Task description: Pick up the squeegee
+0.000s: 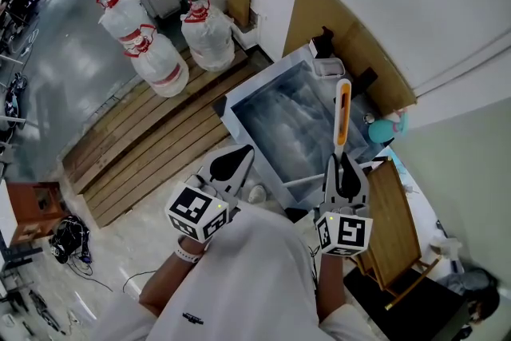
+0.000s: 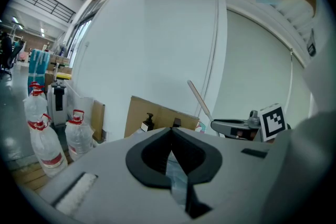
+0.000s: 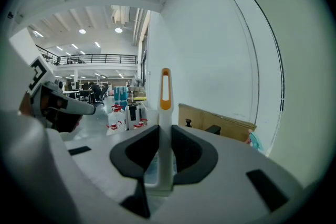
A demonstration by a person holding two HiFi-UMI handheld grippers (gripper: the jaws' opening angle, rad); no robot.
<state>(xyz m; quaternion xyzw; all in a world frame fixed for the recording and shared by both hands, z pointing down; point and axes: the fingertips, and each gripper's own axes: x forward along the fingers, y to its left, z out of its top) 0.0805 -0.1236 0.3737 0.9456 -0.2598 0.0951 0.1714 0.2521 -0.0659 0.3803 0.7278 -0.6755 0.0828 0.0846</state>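
Observation:
The squeegee (image 1: 342, 114) has a white handle with an orange slotted end; that end points away from me over a framed glass pane (image 1: 275, 124). My right gripper (image 1: 342, 165) is shut on the lower handle. In the right gripper view the squeegee handle (image 3: 165, 107) stands upright between the black pads of that gripper (image 3: 165, 139), and its blade end is hidden below them. My left gripper (image 1: 238, 158) hangs beside it over the pane's near edge. Its jaws meet at the tips with nothing held, as the left gripper view (image 2: 170, 134) shows. There the squeegee (image 2: 199, 99) rises at the right.
Brown cardboard (image 1: 339, 36) leans on the white wall behind the pane, with a black pump bottle (image 1: 322, 40) and a teal bottle (image 1: 389, 128) nearby. Several water jugs (image 1: 152, 52) stand on a wooden pallet (image 1: 152, 144) at the left. A wooden stand (image 1: 399, 227) is at the right.

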